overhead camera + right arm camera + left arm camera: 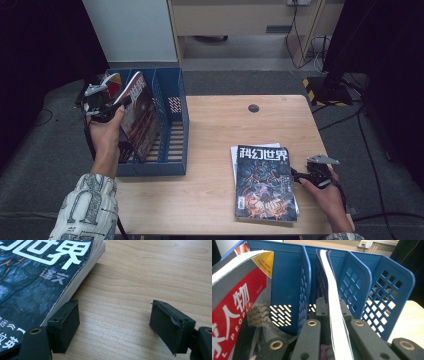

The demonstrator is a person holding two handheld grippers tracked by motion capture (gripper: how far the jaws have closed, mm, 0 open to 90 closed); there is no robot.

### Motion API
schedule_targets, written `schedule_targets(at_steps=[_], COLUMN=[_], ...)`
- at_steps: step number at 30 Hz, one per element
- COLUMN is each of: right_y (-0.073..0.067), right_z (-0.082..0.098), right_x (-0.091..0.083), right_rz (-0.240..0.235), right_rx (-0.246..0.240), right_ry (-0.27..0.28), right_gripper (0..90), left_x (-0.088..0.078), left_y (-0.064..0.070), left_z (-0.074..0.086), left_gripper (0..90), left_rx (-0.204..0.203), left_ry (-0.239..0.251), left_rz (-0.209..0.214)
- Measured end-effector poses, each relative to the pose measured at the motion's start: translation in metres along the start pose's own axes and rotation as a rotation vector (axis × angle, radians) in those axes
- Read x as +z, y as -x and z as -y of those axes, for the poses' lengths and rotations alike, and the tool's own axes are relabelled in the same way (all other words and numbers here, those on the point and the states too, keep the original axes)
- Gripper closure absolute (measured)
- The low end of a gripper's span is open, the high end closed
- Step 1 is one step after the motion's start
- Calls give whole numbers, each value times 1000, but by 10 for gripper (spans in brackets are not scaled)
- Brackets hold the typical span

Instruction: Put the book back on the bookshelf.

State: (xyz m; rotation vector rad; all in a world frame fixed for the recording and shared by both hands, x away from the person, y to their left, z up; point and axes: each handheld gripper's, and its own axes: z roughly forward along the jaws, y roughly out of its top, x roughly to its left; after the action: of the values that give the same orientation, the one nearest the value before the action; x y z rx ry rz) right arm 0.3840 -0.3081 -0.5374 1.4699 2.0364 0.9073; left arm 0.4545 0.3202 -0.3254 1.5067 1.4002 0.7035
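Gripping dark-covered magazine (pixel 141 117) (white page edges), left gripper (pixel 121 104), blue rack (pixel 175 131)

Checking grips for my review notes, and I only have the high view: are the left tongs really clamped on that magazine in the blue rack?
Observer: Yes. In the left gripper view the left tongs are shut on the dark magazine, its white page edge running between the jaws.
Operator: What's in the slot beside it?
Observer: A red magazine with PEOPLE printed on its cover, past a divider of the blue rack.
Operator: And the right tongs?
Observer: The right tongs are open beside the flat magazine, with bare table between the jaws.
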Motion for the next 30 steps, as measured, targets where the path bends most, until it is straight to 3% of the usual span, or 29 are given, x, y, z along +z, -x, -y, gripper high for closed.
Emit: schedule_targets(at_steps=[21,30], right_y=[0,0], right_z=[0,0], right_x=[0,0], right_rz=[-1,-1], right_rx=[-1,-1], right_ry=[0,0], right_gripper=[235,235], left_x=[12,14], left_y=[-8,-10], left_z=[5,9], left_gripper=[834,833], left_rx=[-32,-43], left_ry=[44,36], left_rz=[-28,-27])
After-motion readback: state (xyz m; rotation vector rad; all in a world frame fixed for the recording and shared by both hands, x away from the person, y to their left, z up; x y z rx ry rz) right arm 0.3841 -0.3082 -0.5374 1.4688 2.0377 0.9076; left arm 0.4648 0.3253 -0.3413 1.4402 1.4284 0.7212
